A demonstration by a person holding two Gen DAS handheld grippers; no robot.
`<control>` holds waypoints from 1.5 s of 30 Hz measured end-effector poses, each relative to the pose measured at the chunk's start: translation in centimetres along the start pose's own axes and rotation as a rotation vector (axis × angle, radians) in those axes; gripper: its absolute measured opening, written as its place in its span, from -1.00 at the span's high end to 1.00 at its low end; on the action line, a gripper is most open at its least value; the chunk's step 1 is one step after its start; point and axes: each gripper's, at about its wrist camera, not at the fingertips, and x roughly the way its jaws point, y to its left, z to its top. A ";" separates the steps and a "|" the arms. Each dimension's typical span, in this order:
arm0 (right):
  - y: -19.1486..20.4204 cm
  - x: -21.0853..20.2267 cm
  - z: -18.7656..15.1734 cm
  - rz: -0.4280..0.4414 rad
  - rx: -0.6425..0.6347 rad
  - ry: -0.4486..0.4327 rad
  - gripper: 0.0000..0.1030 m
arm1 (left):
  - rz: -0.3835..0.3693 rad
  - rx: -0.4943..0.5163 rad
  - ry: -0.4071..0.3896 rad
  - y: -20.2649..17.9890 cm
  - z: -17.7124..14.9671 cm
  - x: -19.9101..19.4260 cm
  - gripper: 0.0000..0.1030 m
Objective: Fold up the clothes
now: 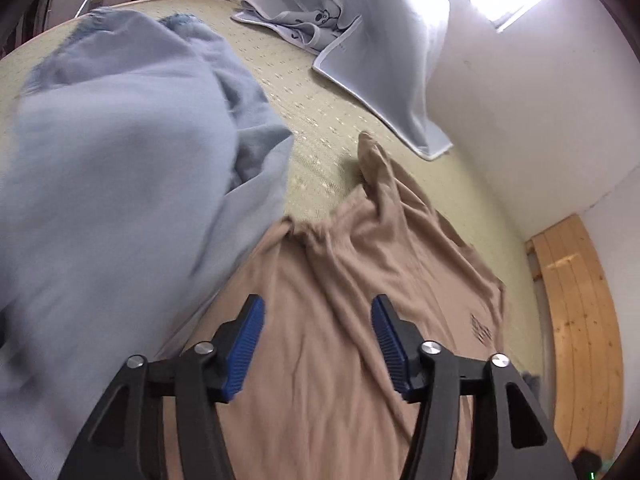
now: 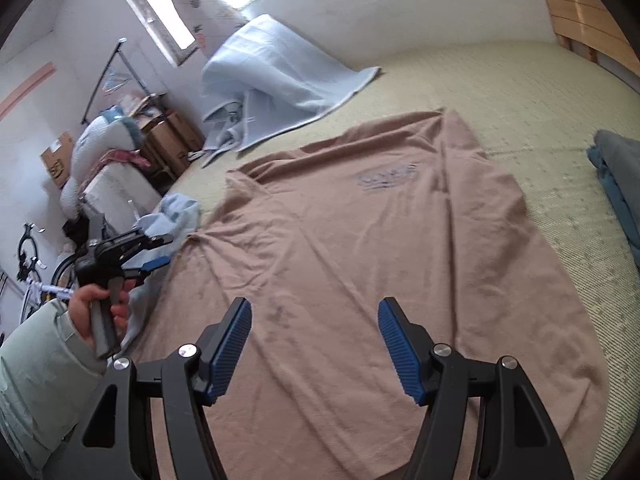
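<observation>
Straw-coloured matting, dotted with a small pale pattern, covers the bed (image 2: 520, 92) that carries everything. Largest on it is the tan T-shirt (image 2: 360, 260), spread nearly flat in the middle with its dark chest print (image 2: 386, 178) facing up. Its long axis runs from the hem beneath the right gripper (image 2: 314, 346) away toward the collar end near the far wall; in the right wrist view one sleeve (image 2: 452, 132) reaches to the far right corner, and the other side gathers into a puckered ridge on the left. Bare matting lies open to the right of the shirt and beyond its collar, up to the white wall.

Next in size, a pale blue garment (image 1: 112, 184) lies bunched just beside the shirt's gathered edge, overlapping it in the left wrist view. A grey-blue blanket (image 2: 280, 76) slumps against the wall under the window, well apart from the shirt. A darker blue-grey pile (image 2: 620, 184) sits at the bed's right edge.

Both claws are spread with nothing between the blue pads: the right gripper hovers over the hem, and the left gripper (image 1: 318, 344) over the tan cloth near the blue garment, gripped by a hand (image 2: 94, 308) in a pale green sleeve (image 2: 36, 372).
</observation>
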 end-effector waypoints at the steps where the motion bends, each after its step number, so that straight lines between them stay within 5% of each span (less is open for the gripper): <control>1: 0.7 0.0 -0.1 0.015 -0.017 0.002 -0.36 | 0.002 0.001 0.002 0.3 -0.7 -1.6 -0.31; 10: 7.8 1.4 -1.4 0.151 -0.170 0.028 -0.36 | 0.055 -0.060 0.017 3.0 -8.7 -14.4 -0.48; 14: 12.3 3.0 -3.2 0.235 -0.244 0.068 -0.36 | 0.087 -0.138 0.023 5.1 -12.7 -17.0 -0.49; 23: 24.3 7.2 -13.4 0.387 -0.608 0.284 -0.36 | -0.012 -0.399 0.170 9.6 -20.1 -15.6 -0.49; 37: 25.3 9.0 -16.0 0.408 -0.631 0.351 -0.36 | -0.027 -0.429 0.052 10.2 -19.0 -14.3 -0.48; 40: 26.1 9.5 -16.8 0.412 -0.648 0.365 -0.36 | -0.020 -0.405 0.025 9.9 -18.8 -15.0 -0.25; 45: 28.0 10.4 -19.2 0.407 -0.707 0.389 -0.35 | -0.001 -0.400 0.049 10.1 -18.6 -14.9 0.44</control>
